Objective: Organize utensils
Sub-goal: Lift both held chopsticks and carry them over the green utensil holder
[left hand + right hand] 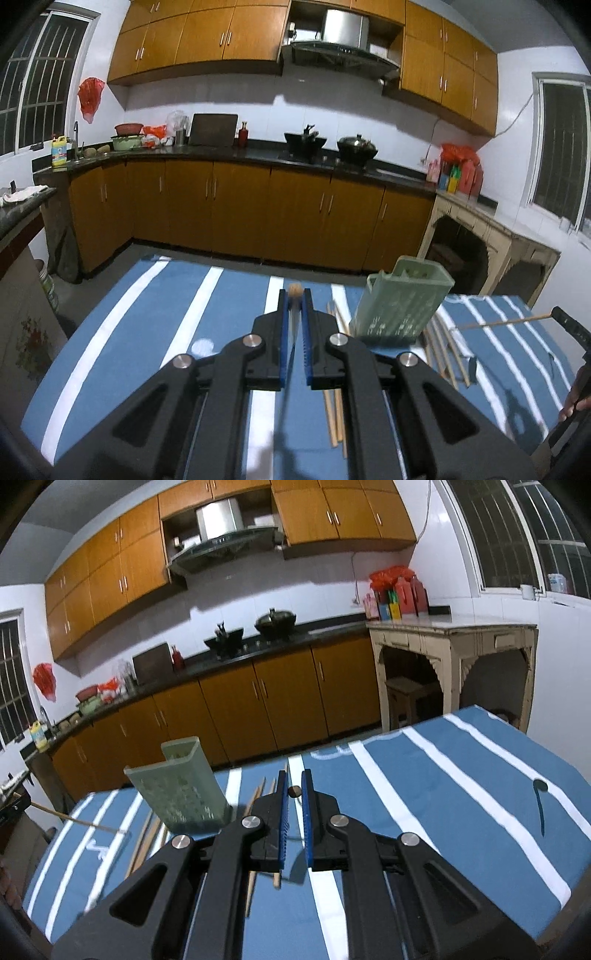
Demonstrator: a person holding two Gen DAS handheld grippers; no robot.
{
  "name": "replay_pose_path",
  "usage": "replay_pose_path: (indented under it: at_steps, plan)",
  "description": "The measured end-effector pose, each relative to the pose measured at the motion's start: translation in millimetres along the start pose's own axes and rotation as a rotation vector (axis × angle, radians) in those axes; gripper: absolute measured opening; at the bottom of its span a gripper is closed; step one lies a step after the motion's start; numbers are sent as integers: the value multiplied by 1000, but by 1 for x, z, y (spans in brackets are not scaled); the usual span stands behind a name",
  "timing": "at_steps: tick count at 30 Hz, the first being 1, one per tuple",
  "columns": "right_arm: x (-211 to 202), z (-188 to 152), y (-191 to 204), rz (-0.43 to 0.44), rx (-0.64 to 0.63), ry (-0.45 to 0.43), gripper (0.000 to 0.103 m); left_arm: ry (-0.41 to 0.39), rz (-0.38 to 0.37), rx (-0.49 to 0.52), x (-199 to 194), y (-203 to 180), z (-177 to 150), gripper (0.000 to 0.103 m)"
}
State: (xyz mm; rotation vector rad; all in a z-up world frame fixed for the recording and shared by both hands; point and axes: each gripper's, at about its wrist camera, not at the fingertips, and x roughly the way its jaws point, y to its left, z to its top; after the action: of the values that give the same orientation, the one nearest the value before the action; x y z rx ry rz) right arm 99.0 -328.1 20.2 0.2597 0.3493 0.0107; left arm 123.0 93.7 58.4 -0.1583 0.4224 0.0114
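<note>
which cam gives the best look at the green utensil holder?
Left wrist: the green utensil holder stands close, with its open top and perforated front visible. The right wrist view shows it too, at the left and tilted by the fisheye, with its base partly behind the gripper.

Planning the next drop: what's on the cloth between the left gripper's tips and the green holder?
Left wrist view: loose chopsticks lie on the striped cloth between the left gripper and the green holder.

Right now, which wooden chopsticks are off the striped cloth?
One chopstick in the left gripper, another in the right gripper; the others lie flat by the green plastic holder.
</note>
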Motion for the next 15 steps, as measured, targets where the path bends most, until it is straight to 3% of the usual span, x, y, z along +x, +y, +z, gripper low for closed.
replay_pose_path:
  at_steps: [15]
  plan:
    - [3,43,4,46,26,-79,8,-45,-11,11,0,-10,30,8]
